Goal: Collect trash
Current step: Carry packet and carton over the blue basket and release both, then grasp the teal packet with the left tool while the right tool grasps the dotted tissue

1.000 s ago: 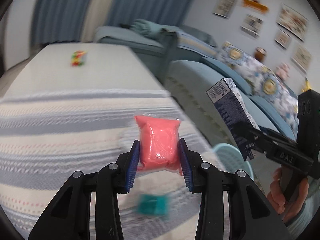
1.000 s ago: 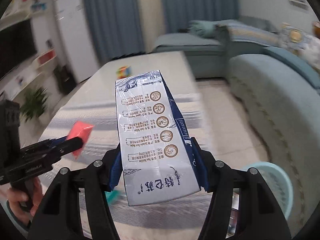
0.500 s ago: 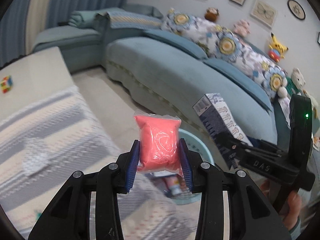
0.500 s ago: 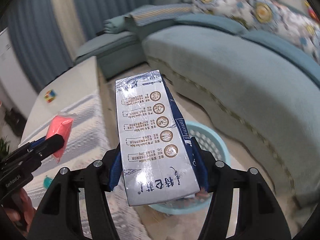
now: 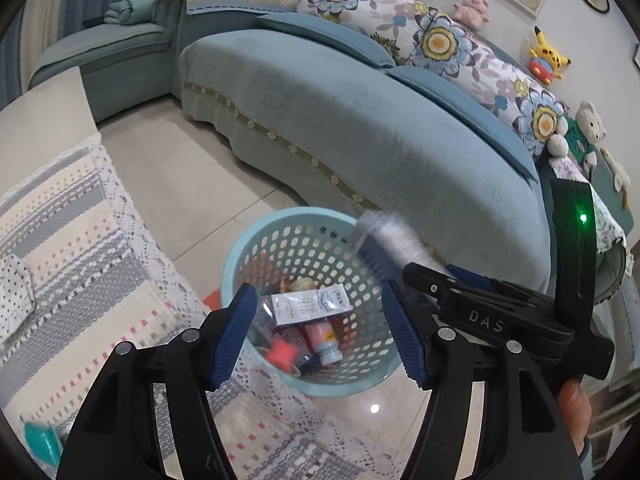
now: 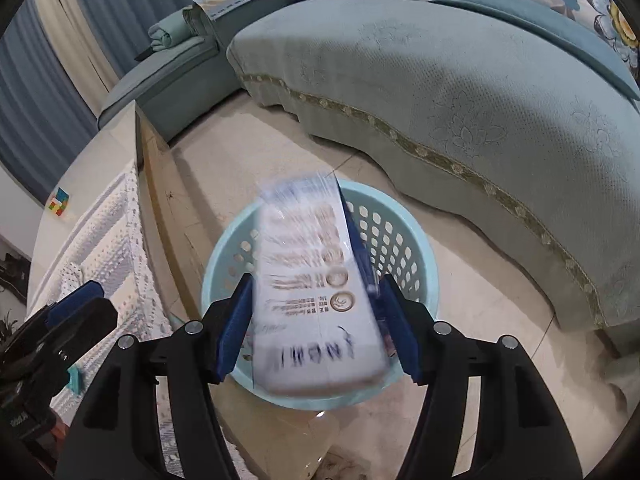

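Note:
A light blue perforated basket (image 5: pixel 240 258) stands on the floor beside the table; it also shows in the right wrist view (image 6: pixel 420 248). It holds a white box (image 5: pixel 310 308), a small bottle (image 5: pixel 326 340) and the pink bag (image 5: pixel 282 350). My left gripper (image 5: pixel 316 334) is open and empty above the basket. My right gripper (image 6: pixel 316 320) is open over the basket. The blurred white and blue carton (image 6: pixel 316 288) lies between its jaws, apart from the pads, and shows blurred in the left wrist view (image 5: pixel 386 242).
A teal sofa (image 5: pixel 360 120) with floral cushions curves behind the basket. The table with a striped lace-edged cloth (image 5: pixel 80 260) is at the left. A teal item (image 5: pixel 40 444) lies on the cloth. A coloured cube (image 6: pixel 59 202) sits far on the table.
Both grippers moved over the basket and opened. The pink bag dropped from the left gripper into the basket. The carton has come loose from the right gripper's pads.

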A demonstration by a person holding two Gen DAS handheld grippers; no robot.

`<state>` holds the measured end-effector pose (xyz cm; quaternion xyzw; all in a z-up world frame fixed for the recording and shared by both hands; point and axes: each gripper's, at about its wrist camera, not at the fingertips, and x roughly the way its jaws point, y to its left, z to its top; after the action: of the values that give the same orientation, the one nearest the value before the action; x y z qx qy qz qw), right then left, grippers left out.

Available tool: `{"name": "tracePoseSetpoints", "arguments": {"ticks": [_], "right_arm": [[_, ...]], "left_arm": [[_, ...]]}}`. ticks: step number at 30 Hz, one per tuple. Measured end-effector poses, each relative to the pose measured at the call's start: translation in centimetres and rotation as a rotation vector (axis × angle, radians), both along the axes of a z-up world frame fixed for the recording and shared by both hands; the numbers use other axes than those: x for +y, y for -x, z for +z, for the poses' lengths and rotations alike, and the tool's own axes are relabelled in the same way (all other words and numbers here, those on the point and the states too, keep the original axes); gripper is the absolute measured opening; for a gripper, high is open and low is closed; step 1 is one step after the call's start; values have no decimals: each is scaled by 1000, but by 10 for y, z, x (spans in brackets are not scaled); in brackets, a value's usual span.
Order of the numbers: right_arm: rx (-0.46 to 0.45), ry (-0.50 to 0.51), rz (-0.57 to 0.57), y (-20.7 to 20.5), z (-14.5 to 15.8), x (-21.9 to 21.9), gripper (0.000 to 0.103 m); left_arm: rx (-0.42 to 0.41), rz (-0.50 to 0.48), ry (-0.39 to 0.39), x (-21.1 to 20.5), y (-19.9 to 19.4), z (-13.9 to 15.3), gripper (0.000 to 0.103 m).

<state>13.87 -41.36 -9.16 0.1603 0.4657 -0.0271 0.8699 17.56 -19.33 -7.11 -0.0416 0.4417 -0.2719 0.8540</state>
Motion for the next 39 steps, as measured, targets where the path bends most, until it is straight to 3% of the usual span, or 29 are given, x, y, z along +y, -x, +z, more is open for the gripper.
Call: {"name": "tracePoseSetpoints", "arguments": {"ticks": [7, 13, 23, 27, 32, 39], "right_arm": [[12, 0, 12, 4, -7, 2, 60], [-58, 3, 64, 9, 15, 20, 59], [-219, 30, 246, 20, 59, 85, 60], [-258, 34, 319, 24, 67, 114, 60], [-268, 42, 390, 26, 66, 141, 59], [-233, 48, 457, 29, 52, 171, 59]], "left_arm": [[-18, 18, -3, 15, 6, 5, 63], [-50, 84, 34, 44, 15, 20, 63], [-98, 276, 99, 131, 41, 46, 63], [-124, 374, 67, 172, 57, 49, 63], [-113, 450, 1, 215, 83, 35, 63], [4, 417, -88, 236, 102, -17, 69]]}}
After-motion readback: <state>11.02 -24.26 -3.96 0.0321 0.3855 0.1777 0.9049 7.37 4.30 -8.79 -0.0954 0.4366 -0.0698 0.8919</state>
